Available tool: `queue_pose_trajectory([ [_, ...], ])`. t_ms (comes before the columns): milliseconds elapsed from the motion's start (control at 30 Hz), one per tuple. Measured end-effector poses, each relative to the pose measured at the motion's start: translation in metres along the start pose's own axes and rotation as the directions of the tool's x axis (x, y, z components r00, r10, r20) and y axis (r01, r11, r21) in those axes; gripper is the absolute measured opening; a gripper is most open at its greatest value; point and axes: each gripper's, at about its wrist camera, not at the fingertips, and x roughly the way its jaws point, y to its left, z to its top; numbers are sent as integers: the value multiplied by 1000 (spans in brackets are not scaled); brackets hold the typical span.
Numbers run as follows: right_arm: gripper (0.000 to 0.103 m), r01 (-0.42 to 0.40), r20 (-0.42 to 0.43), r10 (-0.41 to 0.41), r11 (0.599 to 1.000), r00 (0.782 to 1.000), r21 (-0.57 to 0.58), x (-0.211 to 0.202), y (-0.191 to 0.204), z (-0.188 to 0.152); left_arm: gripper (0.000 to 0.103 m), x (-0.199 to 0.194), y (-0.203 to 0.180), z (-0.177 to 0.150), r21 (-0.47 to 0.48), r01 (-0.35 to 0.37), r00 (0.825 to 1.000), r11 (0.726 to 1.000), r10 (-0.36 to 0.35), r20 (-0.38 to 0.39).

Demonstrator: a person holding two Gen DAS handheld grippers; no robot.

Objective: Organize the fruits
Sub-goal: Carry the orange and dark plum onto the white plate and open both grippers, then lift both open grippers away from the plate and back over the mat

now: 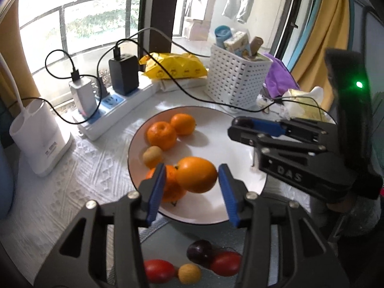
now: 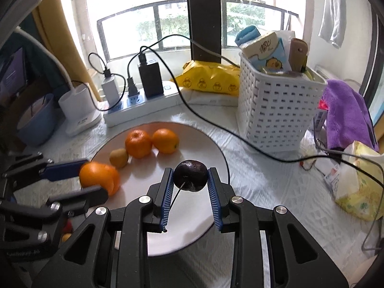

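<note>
A white plate [image 1: 240,158] [image 2: 204,139] holds two mandarins [image 1: 161,135] [image 1: 183,124], a small brown kiwi [image 1: 153,156] and another orange [image 1: 170,189] at its near left. My left gripper [image 1: 192,170] [image 2: 93,180] hangs over that side, open. A large orange [image 1: 196,174] lies between its blue pads, with a gap at the left pad; it looks blurred in the right wrist view. My right gripper [image 2: 190,180] [image 1: 236,129] is shut on a dark plum [image 2: 190,175] with a stem, above the plate's middle.
Near the front edge lie a dark plum [image 1: 200,252], two red fruits [image 1: 159,270] [image 1: 225,262] and a small yellow one [image 1: 189,273]. Behind the plate stand a power strip [image 1: 112,110], a white basket [image 2: 276,110] and a yellow bag [image 2: 211,78]. A black cable [image 2: 216,124] crosses the cloth.
</note>
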Motion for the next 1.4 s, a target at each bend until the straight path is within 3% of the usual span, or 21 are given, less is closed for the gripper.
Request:
queue_pose_trajectory([
  [167,33,14,10,-14,1000,1000,14,8,2,5,47,-7,2,-1,-10,4,1000,1000,-4,13],
  [267,49,15,26,-15,1000,1000,18,5,2,6,47,-14,4,-2,-10,5,1000,1000,-5,25],
  [600,49,26,45,-26,1000,999,-4,-19,2,-5,47,-28,11,-14,-13,-11,999,1000,11,34],
  [900,49,9,77,-7,1000,997,-19,-47,12,-20,47,-52,13,-31,-48,-1,994,999,6,105],
  [1400,49,-12,82,16,998,996,-56,-70,33,-48,47,-76,15,-63,-64,-11,992,998,19,124],
])
